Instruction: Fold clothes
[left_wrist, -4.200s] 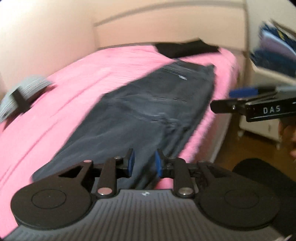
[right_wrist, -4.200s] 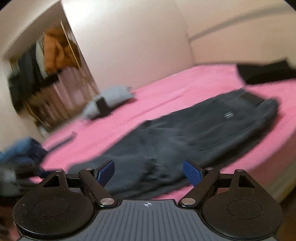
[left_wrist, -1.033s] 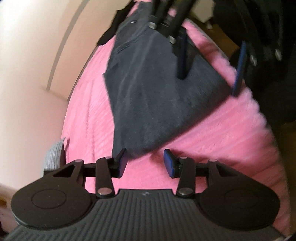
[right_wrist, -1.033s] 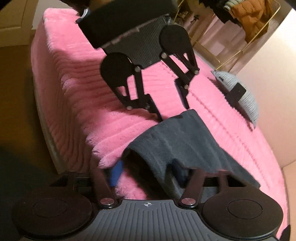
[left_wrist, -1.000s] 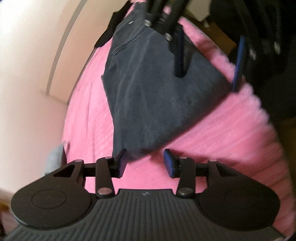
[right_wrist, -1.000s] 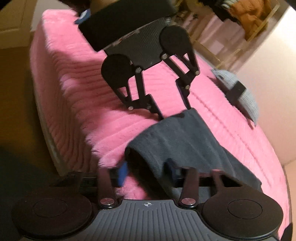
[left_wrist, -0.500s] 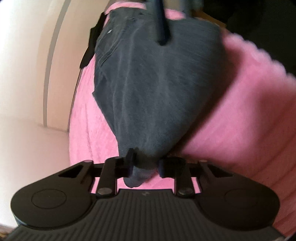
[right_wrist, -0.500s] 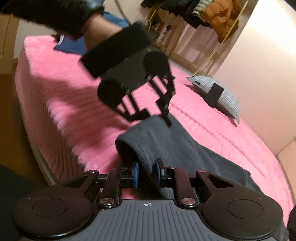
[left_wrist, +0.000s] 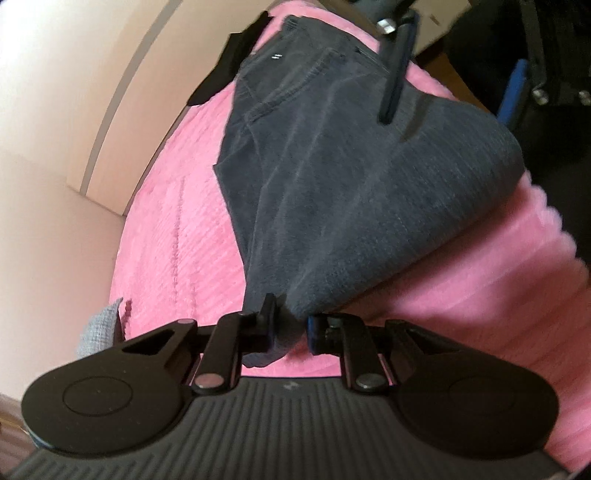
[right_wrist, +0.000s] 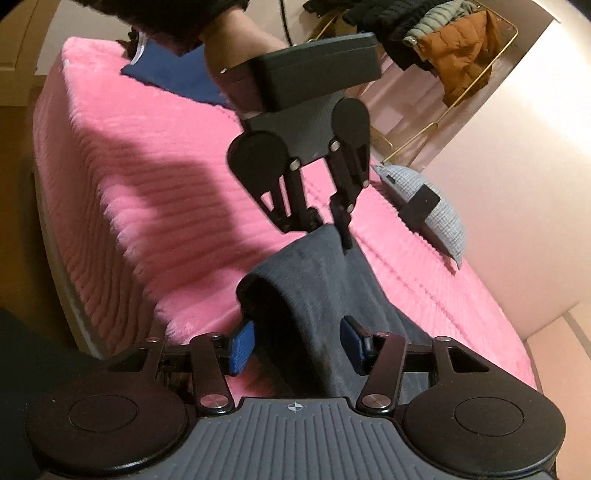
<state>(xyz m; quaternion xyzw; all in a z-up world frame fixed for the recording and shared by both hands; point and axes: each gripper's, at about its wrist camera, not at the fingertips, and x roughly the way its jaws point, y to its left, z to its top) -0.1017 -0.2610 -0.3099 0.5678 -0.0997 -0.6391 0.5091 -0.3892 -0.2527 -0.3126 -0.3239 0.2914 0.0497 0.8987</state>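
Note:
Dark grey jeans lie folded lengthwise on the pink bed. My left gripper is shut on the hem end of the jeans, with cloth bunched between its pads. In the right wrist view the left gripper pinches the far corner of the jeans. My right gripper is open, its blue pads on either side of the near folded edge, not closed on it. The right gripper's fingers show at the top of the left wrist view.
A grey checked pillow lies on the bed by the wall. A blue garment lies at the far corner of the bed. A black garment lies beyond the jeans' waistband. A clothes rack with jackets stands behind the bed.
The left gripper closed on the jeans' hem and still holds it. The right gripper, shut on the near edge half a second ago, has opened again.

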